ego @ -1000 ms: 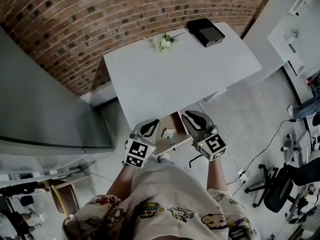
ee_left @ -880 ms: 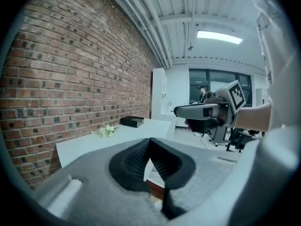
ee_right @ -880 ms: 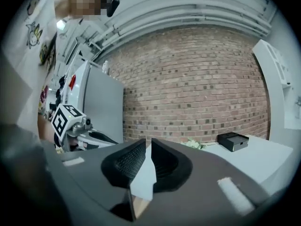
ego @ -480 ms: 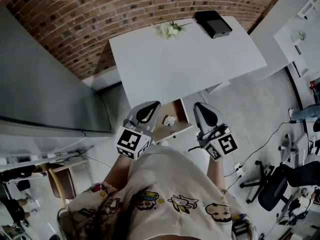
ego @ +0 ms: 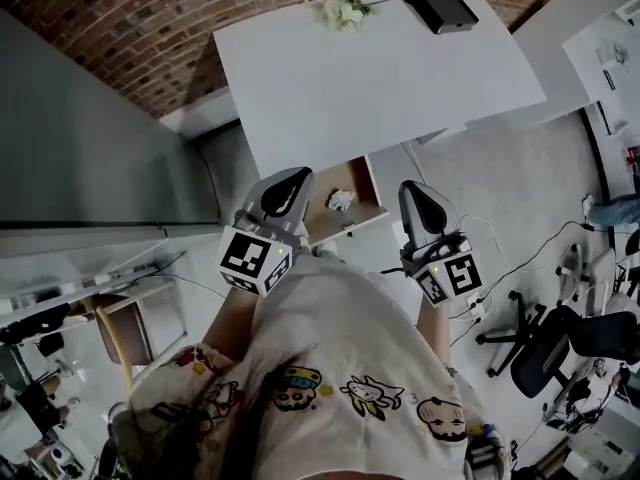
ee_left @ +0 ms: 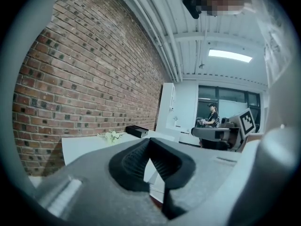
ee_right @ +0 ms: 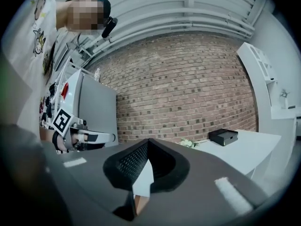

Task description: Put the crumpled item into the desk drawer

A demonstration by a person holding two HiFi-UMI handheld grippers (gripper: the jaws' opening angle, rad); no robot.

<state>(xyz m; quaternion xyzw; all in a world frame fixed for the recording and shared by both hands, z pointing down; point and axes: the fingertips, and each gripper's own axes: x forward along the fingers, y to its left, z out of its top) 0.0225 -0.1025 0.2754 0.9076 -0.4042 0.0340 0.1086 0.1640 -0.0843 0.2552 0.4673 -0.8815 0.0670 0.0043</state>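
Head view, looking steeply down: white crumpled item (ego: 341, 200) lying inside the open drawer (ego: 360, 181), pulled out toward 6 o'clock from the near edge of the white worktop (ego: 380, 88). Drawer walls all round the item, open side up. Left tool (ego: 284, 184) at 9 o'clock of the drawer, just beside its side wall; right tool (ego: 419, 196) at 3 o'clock, a little apart from it. Both clear of the item, tips toward 12 o'clock.

Left gripper view: jaws together at the tips, empty. Right gripper view: jaws likewise closed and empty.

At the worktop's far edge, 12 o'clock, a small bunch of flowers (ego: 343, 11), with a black box (ego: 440, 5) near its 3 o'clock. Beyond, a brick wall (ego: 130, 38). Grey cabinet (ego: 90, 158) at 9 o'clock. Cables (ego: 510, 268) and an office chair (ego: 545, 358) on the floor around 4 o'clock. Person's patterned shirt (ego: 340, 368) at 6 o'clock, close against the drawer front.
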